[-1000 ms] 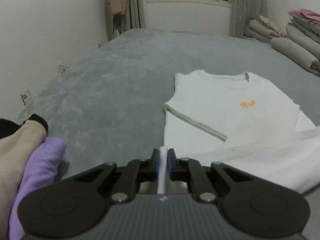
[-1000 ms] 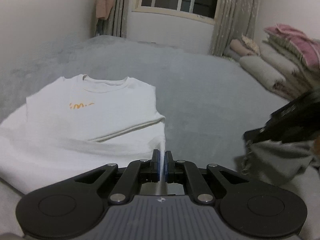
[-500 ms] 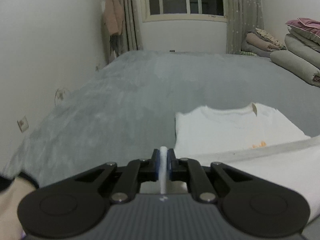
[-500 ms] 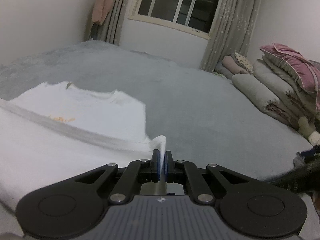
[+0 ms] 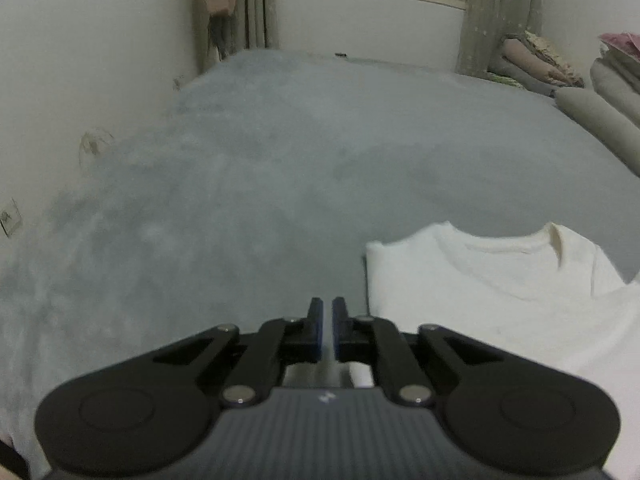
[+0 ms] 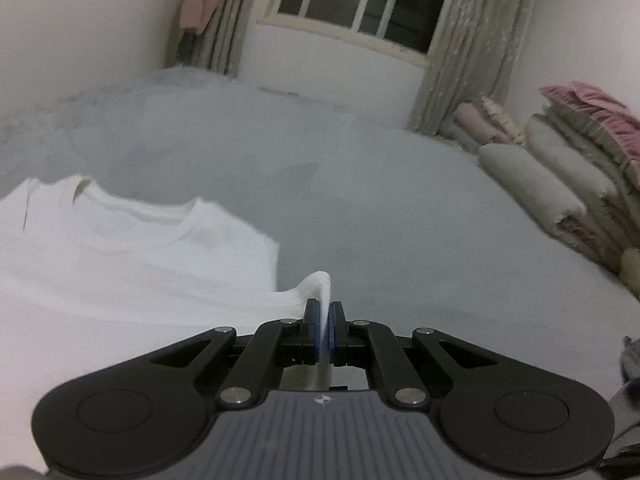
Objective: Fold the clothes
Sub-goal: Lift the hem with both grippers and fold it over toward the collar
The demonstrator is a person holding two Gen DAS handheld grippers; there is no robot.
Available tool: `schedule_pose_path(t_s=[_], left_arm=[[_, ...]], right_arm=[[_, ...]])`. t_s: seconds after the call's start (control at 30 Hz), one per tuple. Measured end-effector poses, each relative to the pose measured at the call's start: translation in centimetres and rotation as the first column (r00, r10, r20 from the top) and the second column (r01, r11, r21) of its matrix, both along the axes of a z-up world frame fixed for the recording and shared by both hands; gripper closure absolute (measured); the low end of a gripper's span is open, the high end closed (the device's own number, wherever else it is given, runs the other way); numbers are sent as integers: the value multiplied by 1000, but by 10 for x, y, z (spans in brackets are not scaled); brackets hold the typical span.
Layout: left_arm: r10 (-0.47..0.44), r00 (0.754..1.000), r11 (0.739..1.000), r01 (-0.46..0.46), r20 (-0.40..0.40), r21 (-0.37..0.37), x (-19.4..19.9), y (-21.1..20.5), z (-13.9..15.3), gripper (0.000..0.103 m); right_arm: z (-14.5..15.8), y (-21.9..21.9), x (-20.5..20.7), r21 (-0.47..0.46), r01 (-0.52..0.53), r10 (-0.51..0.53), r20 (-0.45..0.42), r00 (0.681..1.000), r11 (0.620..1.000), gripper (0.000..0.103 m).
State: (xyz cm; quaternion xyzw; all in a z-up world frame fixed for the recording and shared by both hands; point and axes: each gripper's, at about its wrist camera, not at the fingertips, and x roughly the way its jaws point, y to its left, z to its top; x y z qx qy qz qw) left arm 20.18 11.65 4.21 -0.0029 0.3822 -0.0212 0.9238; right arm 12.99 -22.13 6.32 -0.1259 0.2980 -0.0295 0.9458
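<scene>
A white T-shirt (image 5: pixel 500 288) lies on the grey bed cover (image 5: pixel 260 160), collar towards the window, with its lower part folded up over the chest. My left gripper (image 5: pixel 327 304) hovers just left of the shirt's shoulder. Its jaws are opening to a narrow gap, and no cloth stands up between the tips; a scrap of white shows low behind them. In the right wrist view the T-shirt (image 6: pixel 140 264) fills the left side. My right gripper (image 6: pixel 323 306) is shut on a folded corner of its hem, just past the right shoulder.
Rolled and stacked bedding (image 6: pixel 560 184) lines the right side of the bed, also seen as bedding (image 5: pixel 592 112) in the left view. Curtains and a window stand at the far wall. A dark grey garment (image 6: pixel 630 356) shows at the right edge. A wall runs along the left.
Both grippers carried the hem forward over the shirt, so the orange print is now covered. The white cloth that stood between the left tips is gone and a gap shows there.
</scene>
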Motion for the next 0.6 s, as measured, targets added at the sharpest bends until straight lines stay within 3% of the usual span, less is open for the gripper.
schedule_pose_path(t_s=[0.17, 0.27, 0.33, 0.37, 0.5, 0.6], left_arm=[[-10, 999, 995, 5, -54, -96, -6, 13, -3, 82], [-80, 996, 994, 76, -48, -79, -2, 4, -8, 56], [-110, 992, 993, 108, -64, -36, 1, -5, -16, 56], [-123, 990, 992, 122, -74, -13, 2, -10, -19, 59], [-172, 982, 985, 173, -80, 4, 5, -19, -23, 96], [-164, 985, 986, 166, -54, 23, 2, -22, -18, 98]], right_arm=[[-11, -18, -4, 131, -30, 39, -64, 997, 991, 98], [-6, -19, -7, 156, -43, 54, -65, 996, 987, 98], [-5, -18, -9, 156, -48, 59, -68, 996, 987, 97], [-6, -18, -9, 153, -50, 61, -68, 996, 987, 97], [-6, -18, -10, 147, -62, 73, -66, 995, 987, 97], [-4, -16, -12, 116, -73, 79, -52, 996, 991, 98]])
